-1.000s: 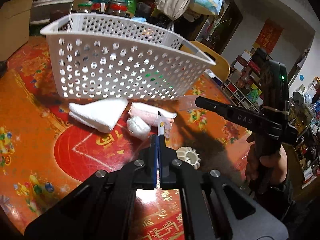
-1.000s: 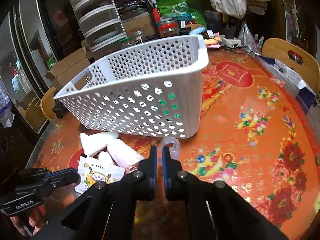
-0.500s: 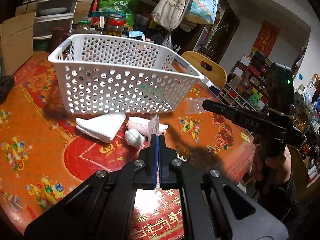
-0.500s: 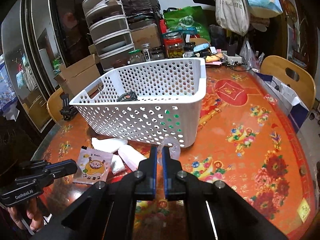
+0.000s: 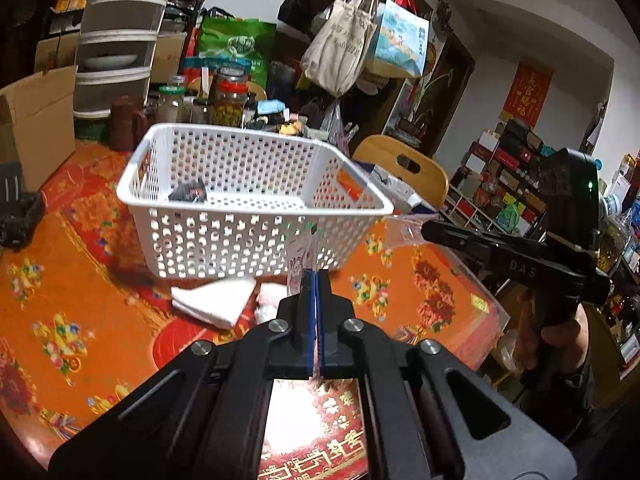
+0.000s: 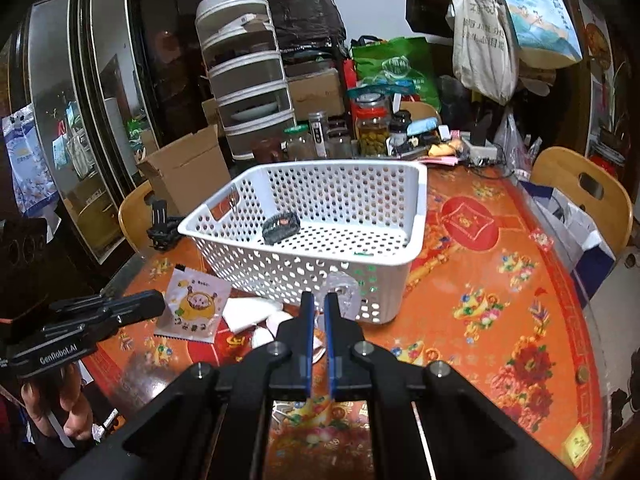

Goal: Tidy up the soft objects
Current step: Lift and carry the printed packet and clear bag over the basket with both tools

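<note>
My left gripper (image 5: 316, 276) is shut on a flat printed packet (image 5: 301, 258), held in the air in front of the white perforated basket (image 5: 256, 236). The packet shows its cartoon face in the right wrist view (image 6: 193, 304), with the left gripper (image 6: 160, 303) at its edge. My right gripper (image 6: 319, 300) is shut on a clear plastic bag (image 6: 340, 290), held near the basket's front wall (image 6: 304, 272). In the left wrist view the right gripper (image 5: 426, 230) holds the clear bag (image 5: 402, 228) by the basket's right corner. A small dark object (image 6: 281, 227) lies in the basket.
A folded white cloth (image 5: 214, 300) and small white and pink soft bundles (image 5: 268, 300) lie on the red-orange table (image 5: 72, 292) in front of the basket. Jars, stacked drawers and a cardboard box stand behind it. A wooden chair (image 6: 582, 188) is at the right.
Both grippers have risen with their loads, so the basket now looks lower and its inside shows. The packet has lifted off the table with the left gripper.
</note>
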